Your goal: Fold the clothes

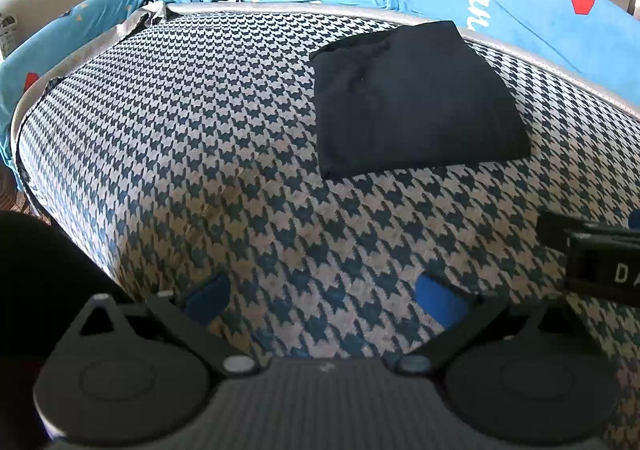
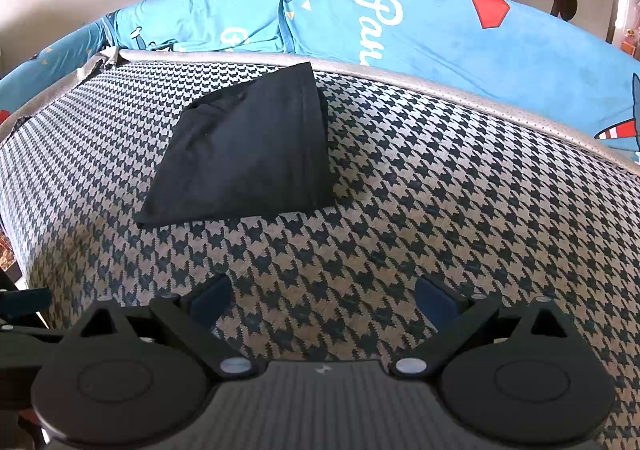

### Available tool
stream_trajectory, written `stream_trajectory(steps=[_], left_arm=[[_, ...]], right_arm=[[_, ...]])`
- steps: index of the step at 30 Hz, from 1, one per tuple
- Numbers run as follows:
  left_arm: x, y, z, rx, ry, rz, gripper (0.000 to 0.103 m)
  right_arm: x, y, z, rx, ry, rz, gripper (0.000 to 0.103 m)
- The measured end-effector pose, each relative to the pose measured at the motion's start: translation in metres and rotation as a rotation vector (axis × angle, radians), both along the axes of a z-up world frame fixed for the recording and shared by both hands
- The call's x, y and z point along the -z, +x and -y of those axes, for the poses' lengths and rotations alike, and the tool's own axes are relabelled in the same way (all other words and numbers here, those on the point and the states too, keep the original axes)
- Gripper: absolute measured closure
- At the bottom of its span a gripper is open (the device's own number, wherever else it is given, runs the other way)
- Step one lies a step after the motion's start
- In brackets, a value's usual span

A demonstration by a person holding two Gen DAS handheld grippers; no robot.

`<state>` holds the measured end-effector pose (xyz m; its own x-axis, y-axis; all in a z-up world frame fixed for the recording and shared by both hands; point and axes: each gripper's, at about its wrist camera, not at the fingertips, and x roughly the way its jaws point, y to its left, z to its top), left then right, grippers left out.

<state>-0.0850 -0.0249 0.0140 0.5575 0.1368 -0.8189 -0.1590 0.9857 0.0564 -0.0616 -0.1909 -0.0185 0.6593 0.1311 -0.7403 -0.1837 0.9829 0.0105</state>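
Note:
A black garment lies folded into a flat rectangle on the houndstooth mattress, toward its far edge. In the right wrist view the same black garment sits left of centre on the houndstooth mattress. My left gripper hangs open over bare houndstooth fabric, well short of the garment, its blue pads spread wide. My right gripper is open too, with nothing between its blue pads, nearer than the garment and to its right. Part of the right gripper's body shows at the left view's right edge.
A blue printed sheet with white lettering and red shapes covers the bed behind the mattress. A grey piped border runs along the mattress's far edge. The mattress drops off at the left. Furniture and a wall stand in the background.

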Motion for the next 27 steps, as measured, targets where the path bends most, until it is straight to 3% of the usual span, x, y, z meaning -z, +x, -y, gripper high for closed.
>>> stream_trajectory(steps=[27], left_arm=[[0.0053,0.0015,0.0028,0.022,-0.009,-0.027,0.000]], right_arm=[[0.0030,0.0014,0.0002,0.004,-0.011,-0.015,0.004]])
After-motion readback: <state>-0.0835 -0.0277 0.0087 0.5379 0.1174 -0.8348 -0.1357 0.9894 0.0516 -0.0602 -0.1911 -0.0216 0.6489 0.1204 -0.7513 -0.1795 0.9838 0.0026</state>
